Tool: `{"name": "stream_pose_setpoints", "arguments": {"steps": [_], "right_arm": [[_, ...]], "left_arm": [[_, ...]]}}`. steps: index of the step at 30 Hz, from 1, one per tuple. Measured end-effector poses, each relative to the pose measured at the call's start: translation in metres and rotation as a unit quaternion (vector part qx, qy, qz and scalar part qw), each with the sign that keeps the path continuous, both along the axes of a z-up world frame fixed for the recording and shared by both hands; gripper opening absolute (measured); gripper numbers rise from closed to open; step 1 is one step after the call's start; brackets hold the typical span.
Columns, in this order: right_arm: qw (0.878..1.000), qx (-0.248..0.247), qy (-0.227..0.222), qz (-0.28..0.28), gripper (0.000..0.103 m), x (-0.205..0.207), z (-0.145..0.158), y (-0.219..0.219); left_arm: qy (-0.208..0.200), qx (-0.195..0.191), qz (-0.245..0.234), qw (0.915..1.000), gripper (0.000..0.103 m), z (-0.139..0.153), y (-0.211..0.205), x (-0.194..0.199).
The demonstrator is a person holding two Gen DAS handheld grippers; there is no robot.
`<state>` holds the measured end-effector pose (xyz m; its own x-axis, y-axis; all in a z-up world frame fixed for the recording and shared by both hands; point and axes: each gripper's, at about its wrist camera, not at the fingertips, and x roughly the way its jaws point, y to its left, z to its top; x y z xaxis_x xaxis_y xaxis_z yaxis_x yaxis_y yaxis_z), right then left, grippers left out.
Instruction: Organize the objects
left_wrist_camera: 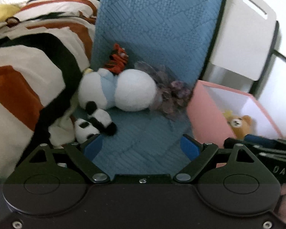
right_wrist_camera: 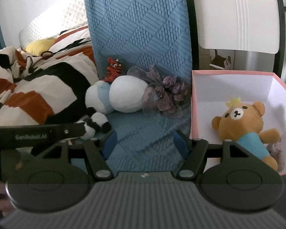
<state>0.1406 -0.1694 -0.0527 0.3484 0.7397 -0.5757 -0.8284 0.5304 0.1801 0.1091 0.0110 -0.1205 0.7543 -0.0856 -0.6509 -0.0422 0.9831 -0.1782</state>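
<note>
A pink box point(right_wrist_camera: 194, 103) stands on the blue quilted bedspread point(right_wrist_camera: 143, 133) at the right, with a brown bear plush point(right_wrist_camera: 244, 126) lying inside. The box point(left_wrist_camera: 206, 110) and bear point(left_wrist_camera: 238, 124) also show in the left wrist view. A white and pale-blue plush point(left_wrist_camera: 124, 89) point(right_wrist_camera: 124, 95), a small panda point(left_wrist_camera: 93, 120) point(right_wrist_camera: 95, 124), a red tiger toy point(left_wrist_camera: 117, 59) point(right_wrist_camera: 112, 70) and purple fabric flowers point(left_wrist_camera: 169, 93) point(right_wrist_camera: 162, 93) lie together. My left gripper point(left_wrist_camera: 141, 147) is open and empty, near the panda. My right gripper point(right_wrist_camera: 144, 143) is open and empty, beside the box.
A rumpled white, orange and black blanket point(left_wrist_camera: 28, 66) point(right_wrist_camera: 34, 91) lies at the left. A blue quilted pillow point(left_wrist_camera: 158, 24) point(right_wrist_camera: 139, 28) stands upright behind the toys. A white chair point(left_wrist_camera: 244, 34) stands at the right. The left gripper's body point(right_wrist_camera: 38, 133) shows in the right wrist view.
</note>
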Motion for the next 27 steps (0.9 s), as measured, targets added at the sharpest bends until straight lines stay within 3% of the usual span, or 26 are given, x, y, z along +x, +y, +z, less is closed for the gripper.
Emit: {"name": "stream_pose_setpoints", "arguments": {"steps": [10, 16, 27], "right_arm": [[0.999, -0.004, -0.047, -0.02, 0.067, 0.02, -0.018, 0.029], [0.997, 0.001, -0.068, -0.02, 0.067, 0.034, -0.012, 0.047], [0.999, 0.009, -0.041, -0.021, 0.061, 0.089, -0.013, 0.1]], "left_arm": [[-0.005, 0.041, 0.029, 0.9987, 0.088, -0.036, 0.011, 0.024], [0.006, 0.039, 0.047, 0.9981, 0.091, -0.049, 0.017, 0.038], [0.04, 0.034, 0.081, 0.9953, 0.09, -0.069, 0.031, 0.079]]}}
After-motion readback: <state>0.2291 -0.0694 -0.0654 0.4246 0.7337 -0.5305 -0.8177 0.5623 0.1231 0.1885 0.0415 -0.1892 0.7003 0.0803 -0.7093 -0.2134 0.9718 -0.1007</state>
